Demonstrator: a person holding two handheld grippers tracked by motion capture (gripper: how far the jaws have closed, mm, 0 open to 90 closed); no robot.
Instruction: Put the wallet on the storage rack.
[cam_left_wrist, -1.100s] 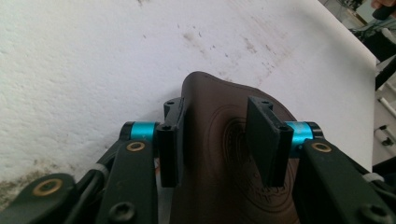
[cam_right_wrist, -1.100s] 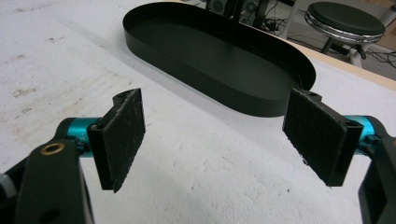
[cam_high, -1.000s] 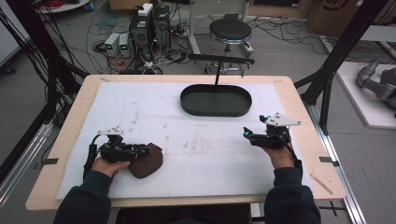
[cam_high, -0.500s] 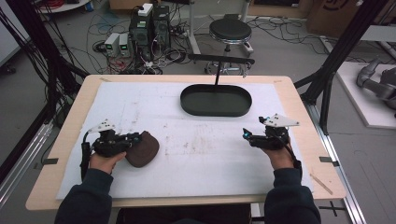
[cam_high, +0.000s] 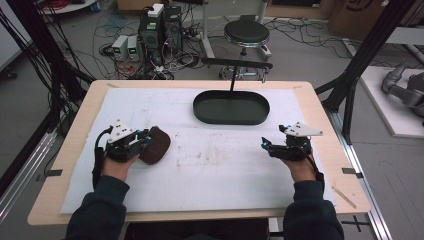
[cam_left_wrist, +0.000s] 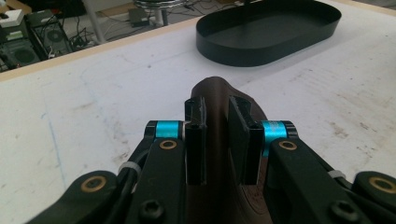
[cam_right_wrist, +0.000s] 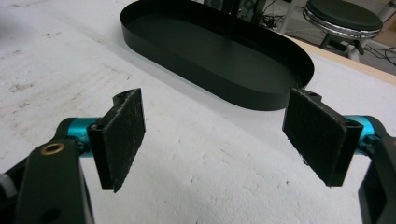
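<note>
Left gripper (cam_left_wrist: 215, 140) was clenched on the brown pouch (cam_high: 156, 144), right gripper (cam_right_wrist: 224, 140) released; next, probably carry to the far black tray (cam_high: 231, 107).

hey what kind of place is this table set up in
Most likely a robotics lab or workshop: computer towers and tangled cables on the floor, black metal framing around the table, and a stool.

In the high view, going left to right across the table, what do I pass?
Left gripper → brown object it grips → black oval tray → right gripper, open.
</note>
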